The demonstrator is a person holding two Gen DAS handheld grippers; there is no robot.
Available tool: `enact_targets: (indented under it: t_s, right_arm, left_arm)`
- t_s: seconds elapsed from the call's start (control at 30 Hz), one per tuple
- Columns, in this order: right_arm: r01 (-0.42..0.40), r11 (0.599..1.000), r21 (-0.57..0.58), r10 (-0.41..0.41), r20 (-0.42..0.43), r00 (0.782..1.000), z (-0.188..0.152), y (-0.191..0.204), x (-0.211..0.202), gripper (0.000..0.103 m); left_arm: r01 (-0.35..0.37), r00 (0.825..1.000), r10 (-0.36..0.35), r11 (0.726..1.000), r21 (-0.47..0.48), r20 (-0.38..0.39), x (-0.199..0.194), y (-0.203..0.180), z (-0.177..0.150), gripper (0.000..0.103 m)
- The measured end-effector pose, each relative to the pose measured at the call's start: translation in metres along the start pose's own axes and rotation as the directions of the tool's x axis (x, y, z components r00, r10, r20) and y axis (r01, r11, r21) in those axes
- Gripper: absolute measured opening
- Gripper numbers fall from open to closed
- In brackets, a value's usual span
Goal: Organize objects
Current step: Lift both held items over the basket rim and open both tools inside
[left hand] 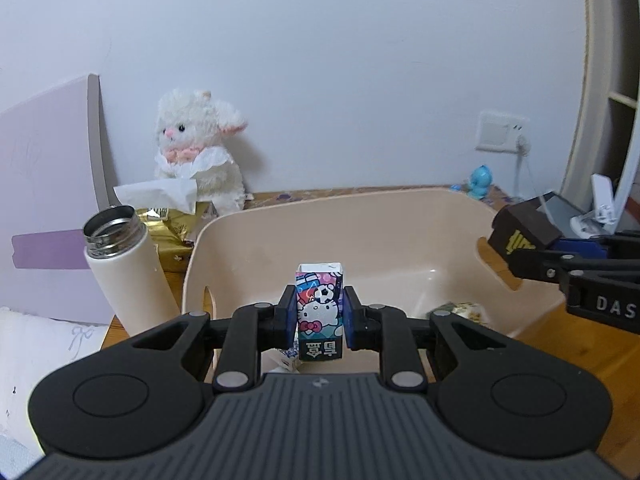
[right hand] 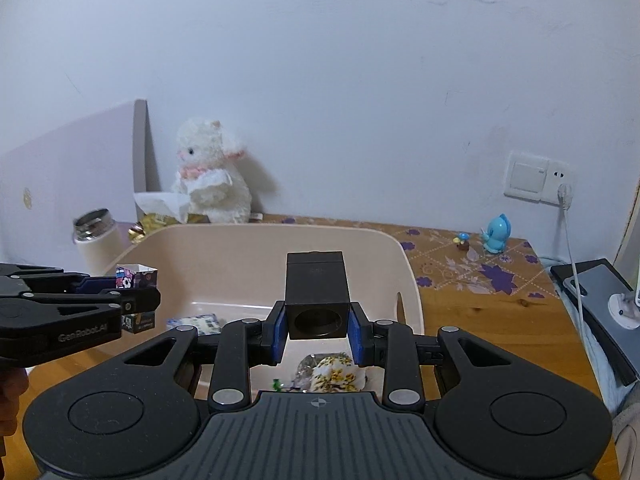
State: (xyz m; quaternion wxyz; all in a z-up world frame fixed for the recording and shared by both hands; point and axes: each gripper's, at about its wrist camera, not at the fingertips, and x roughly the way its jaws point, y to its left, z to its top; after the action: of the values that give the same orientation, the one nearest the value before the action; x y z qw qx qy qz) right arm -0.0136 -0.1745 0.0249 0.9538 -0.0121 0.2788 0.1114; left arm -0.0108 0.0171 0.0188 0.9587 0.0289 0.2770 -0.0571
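Note:
My left gripper [left hand: 319, 316] is shut on a Hello Kitty carton [left hand: 319, 312], held upright over the beige plastic bin [left hand: 320, 216]. It also shows in the right wrist view [right hand: 136, 280] at the left. My right gripper [right hand: 318, 322] is shut on a dark square box [right hand: 316, 294] over the same bin [right hand: 256, 240]. That box shows at the right in the left wrist view [left hand: 520, 232]. A wrapped snack with yellow print [right hand: 334, 374] and a small packet [right hand: 196, 324] lie in the bin.
An open white thermos [left hand: 128, 268] stands left of the bin. A white plush lamb [left hand: 200, 152], tissues and gold packets sit behind. A blue toy [right hand: 496, 234], a wall socket [right hand: 538, 176] with cable, and a grey device [right hand: 592, 284] are to the right.

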Motion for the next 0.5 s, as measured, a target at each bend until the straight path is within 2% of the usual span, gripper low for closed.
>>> enact_targets:
  t_s: [0.3,0.43,0.47,0.5]
  right_arm:
    - [0.015,0.999,-0.04,-0.02,-0.125,0.992,-0.008,0.0,0.04,0.029]
    - [0.025,0.999,-0.048,-0.031,-0.133,0.991,-0.01,-0.001,0.041,0.029]
    - [0.02,0.999,-0.04,-0.025,-0.133,0.991,-0.009,-0.002,0.04,0.04]
    - [0.017,0.999,-0.035,-0.021,-0.127,0.992,-0.008,-0.003,0.037,0.042]
  left_arm:
    - [-0.038,0.989,0.04,0.999,0.018,-0.14,0.056,0.0,-0.008,0.025]
    - [-0.036,0.984,0.037,0.999,0.005,-0.174,0.064,0.003,-0.014,0.025]
    - [-0.038,0.983,0.037,0.999,-0.002,-0.178,0.064,0.003,-0.014,0.025]
    - [-0.042,0.984,0.041,0.999,-0.001,-0.175,0.063,0.003,-0.013,0.025]
